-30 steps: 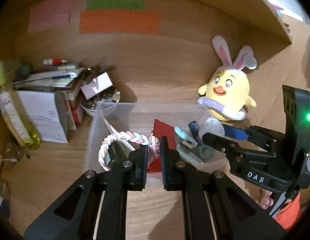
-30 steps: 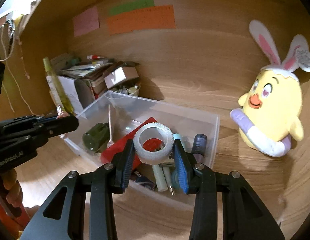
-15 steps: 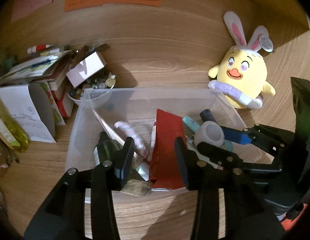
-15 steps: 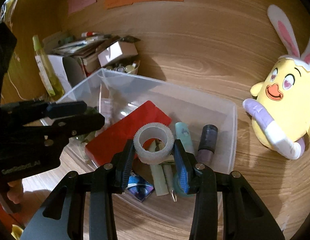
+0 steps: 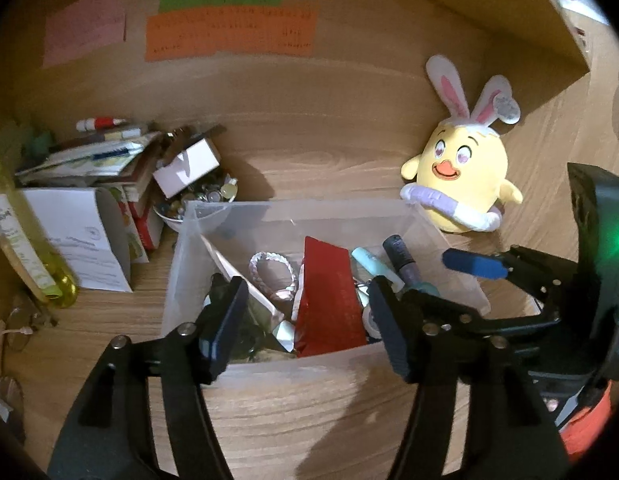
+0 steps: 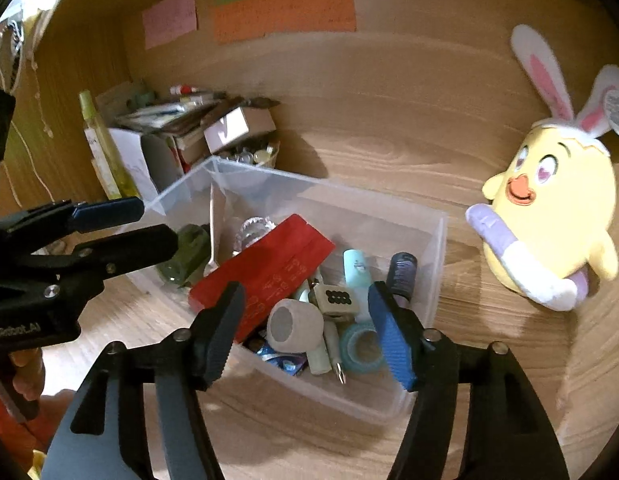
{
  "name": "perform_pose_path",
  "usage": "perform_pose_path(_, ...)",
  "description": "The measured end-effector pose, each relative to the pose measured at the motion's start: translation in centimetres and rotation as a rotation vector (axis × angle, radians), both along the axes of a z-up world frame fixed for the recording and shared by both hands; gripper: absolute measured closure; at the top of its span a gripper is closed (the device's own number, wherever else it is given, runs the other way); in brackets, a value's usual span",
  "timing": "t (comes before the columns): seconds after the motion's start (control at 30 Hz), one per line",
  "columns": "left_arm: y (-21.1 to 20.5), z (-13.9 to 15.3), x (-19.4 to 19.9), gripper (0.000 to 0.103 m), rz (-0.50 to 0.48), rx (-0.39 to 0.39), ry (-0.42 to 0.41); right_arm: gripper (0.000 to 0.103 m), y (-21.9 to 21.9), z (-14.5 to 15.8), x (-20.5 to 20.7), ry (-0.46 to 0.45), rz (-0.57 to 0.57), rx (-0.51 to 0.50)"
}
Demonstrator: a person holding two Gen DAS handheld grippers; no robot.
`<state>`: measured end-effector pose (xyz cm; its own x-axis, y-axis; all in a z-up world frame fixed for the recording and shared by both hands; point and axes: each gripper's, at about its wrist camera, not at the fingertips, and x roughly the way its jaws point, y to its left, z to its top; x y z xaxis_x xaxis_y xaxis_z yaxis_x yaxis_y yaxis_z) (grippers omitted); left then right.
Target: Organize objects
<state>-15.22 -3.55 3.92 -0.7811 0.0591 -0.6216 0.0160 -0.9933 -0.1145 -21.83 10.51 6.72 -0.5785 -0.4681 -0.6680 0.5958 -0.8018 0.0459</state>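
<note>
from the left wrist view, the left gripper (image 5: 305,322) hangs over the near wall of the clear bin (image 5: 269,364), its jaws opening with nothing pressed between them. the braided bracelet (image 5: 272,275) lies inside the bin, beyond the fingertips and apart from them, just left of the red case (image 5: 329,304) that leans toward the bin's near wall. right of the red case, still inside the bin, lie a mint tube (image 5: 373,268) and a dark tube (image 5: 401,258). the right gripper (image 5: 433,280) reaches in over the bin's right side. a yellow chick toy (image 5: 467,182) sits outside the bin, past its far right corner, and a pile of books and boxes (image 5: 109,168) stands off the bin's far left corner.

from the right wrist view, the right gripper (image 6: 305,322) hovers above the near end of the bin (image 6: 437,280), its jaws opening. the white tape roll (image 6: 295,326) lies on its side in the bin between the two fingers, free of both pads. beside it in the bin rest a teal tape roll (image 6: 361,350) and the red case (image 6: 265,270). the left gripper (image 6: 149,224) pokes in over the bin's left edge, gripping nothing.
</note>
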Motion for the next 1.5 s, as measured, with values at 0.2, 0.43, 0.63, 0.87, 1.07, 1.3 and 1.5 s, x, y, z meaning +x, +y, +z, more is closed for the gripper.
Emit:
perform_pose_path(0.2,0.9,0.7,2.6,0.021,0.001,-0.046,0.057,0.027,1.8,1.7,2.7,0.064,-0.006,-0.031)
perform_pose_path(0.43,1.8,0.8,5.5,0.008,0.005,-0.081,0.111,0.020,3.5,2.7,5.6,0.119,-0.014,-0.053)
perform_pose_path(0.63,2.2,0.4,7.5,0.006,0.004,-0.055,0.118,0.018,4.5,2.2,7.4,0.115,-0.015,-0.078)
perform_pose_path(0.87,2.7,-0.7,9.0,0.005,0.008,-0.045,0.115,0.017,4.8,0.8,8.2,0.084,-0.022,-0.079)
perform_pose_path(1.07,3.0,-1.2,9.0,0.004,0.007,-0.045,0.112,0.017,4.7,0.4,8.1,0.075,-0.013,-0.078)
perform_pose_path(1.3,2.9,-1.2,8.7,0.004,0.001,-0.036,0.112,0.017,4.8,0.3,7.6,0.063,-0.009,-0.088)
perform_pose_path(1.5,3.1,-1.1,8.6,0.004,-0.002,-0.037,0.112,0.017,4.7,0.2,7.5,0.061,-0.007,-0.088)
